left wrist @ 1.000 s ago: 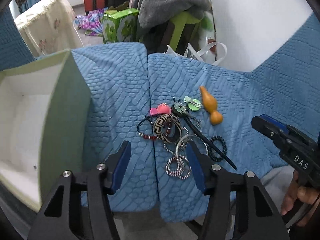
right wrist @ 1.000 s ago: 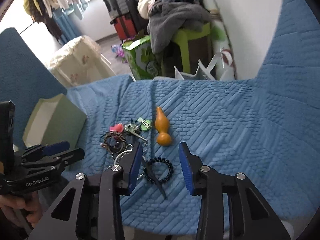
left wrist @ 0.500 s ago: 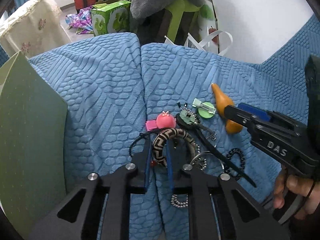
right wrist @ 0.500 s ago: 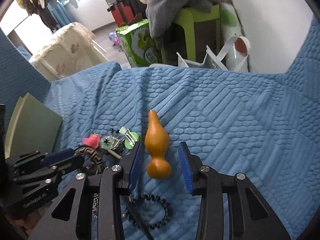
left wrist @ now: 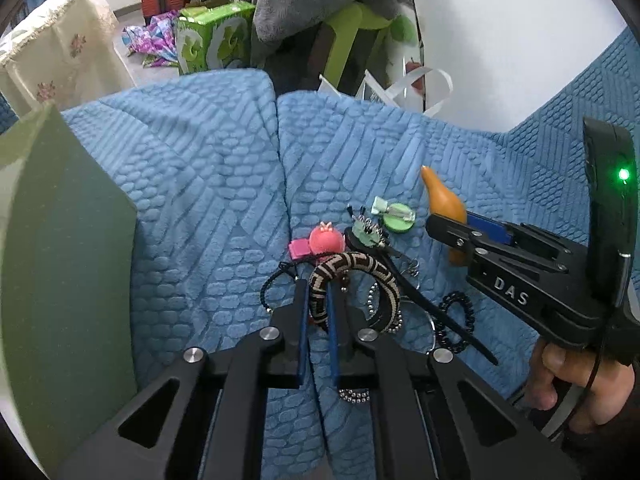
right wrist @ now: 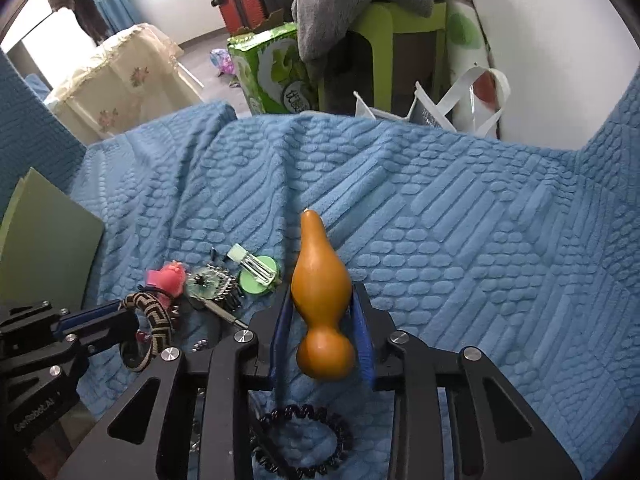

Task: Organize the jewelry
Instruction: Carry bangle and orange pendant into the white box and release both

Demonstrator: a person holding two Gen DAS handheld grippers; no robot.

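A pile of jewelry lies on the blue textured sofa cover (left wrist: 208,208). My left gripper (left wrist: 318,292) points steeply down, its jaws closing with both blue pads pressed on the brown-and-cream patterned bangle (left wrist: 360,264), whose rim stands up between them. My right gripper (right wrist: 320,296) straddles the orange gourd charm (right wrist: 320,272); its jaws are closing and the pads meet the gourd's wide body. In the left wrist view that gripper (left wrist: 448,220) covers the lower gourd (left wrist: 442,196). The right wrist view shows the left gripper (right wrist: 100,316) on the bangle (right wrist: 156,312).
Around the bangle lie a pink clip (left wrist: 326,240), a green clip (left wrist: 396,216), a brooch (left wrist: 366,232), a black hair stick (left wrist: 440,312), a black spiral tie (right wrist: 304,440) and a bead chain (left wrist: 354,396). A green box (left wrist: 60,240) stands at left. Clutter sits beyond the sofa edge.
My left gripper came down onto the pile and closed from wide open onto the patterned bangle. My right gripper dropped over the gourd and its jaws narrowed around it.
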